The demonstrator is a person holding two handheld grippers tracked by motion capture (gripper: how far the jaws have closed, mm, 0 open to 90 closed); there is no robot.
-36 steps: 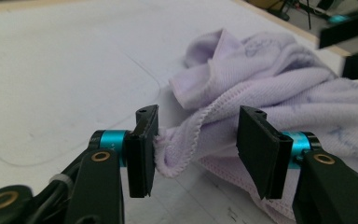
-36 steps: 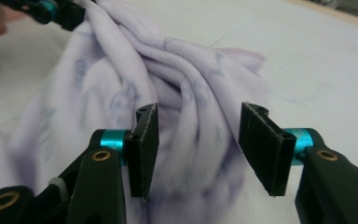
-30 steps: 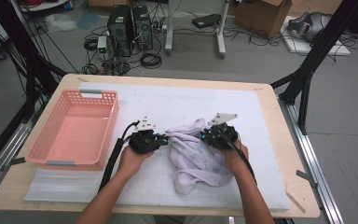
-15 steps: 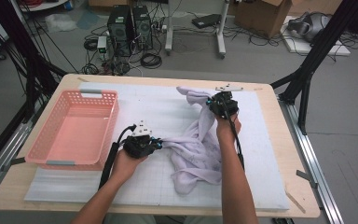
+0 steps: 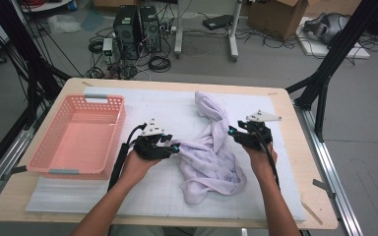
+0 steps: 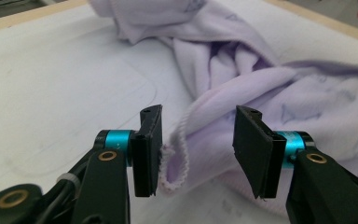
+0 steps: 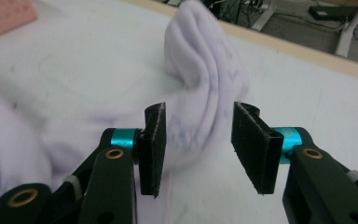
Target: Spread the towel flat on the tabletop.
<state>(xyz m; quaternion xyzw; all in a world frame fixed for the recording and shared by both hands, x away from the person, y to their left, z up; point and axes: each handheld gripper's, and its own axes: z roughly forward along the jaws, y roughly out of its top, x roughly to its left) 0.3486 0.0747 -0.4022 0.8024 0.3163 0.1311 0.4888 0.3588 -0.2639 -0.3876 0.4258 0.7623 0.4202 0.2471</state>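
Both pairs of my jaws have just been opening, and each has let go of the lavender garment (image 5: 210,152). A second ago each pair was clamped on a fold of it near the middle of the table; half a second ago my right hand had carried its end out to the far side while my left stayed put.

Left gripper (image 6: 198,140): the jaws stand apart. A ribbed hem edge (image 6: 175,154) sits between them, just against the inner face of one pad, but the pads do not press on it.

Right gripper (image 7: 198,140): the jaws stand open too. The cloth lies on the table beyond and partly between them, unpinched.

Judgement: the stretch-out step looks finished and the garment is laid long, ready for a fresh grip.

Materials, near to far. The jaw pads are flat, black and rectangular, on teal collars. The garment is soft knit, pale lavender with faint small prints, its hem fraying into loose loops. It runs from a crumpled heap on the near side of my jaws to a rounded, bunched end (image 5: 207,104) on the far side. Under it lies a white gridded mat (image 5: 172,110) on the pale wooden table (image 5: 295,123). Well clear of my left jaws sits the pink plastic basket (image 5: 109,132), slotted-walled.
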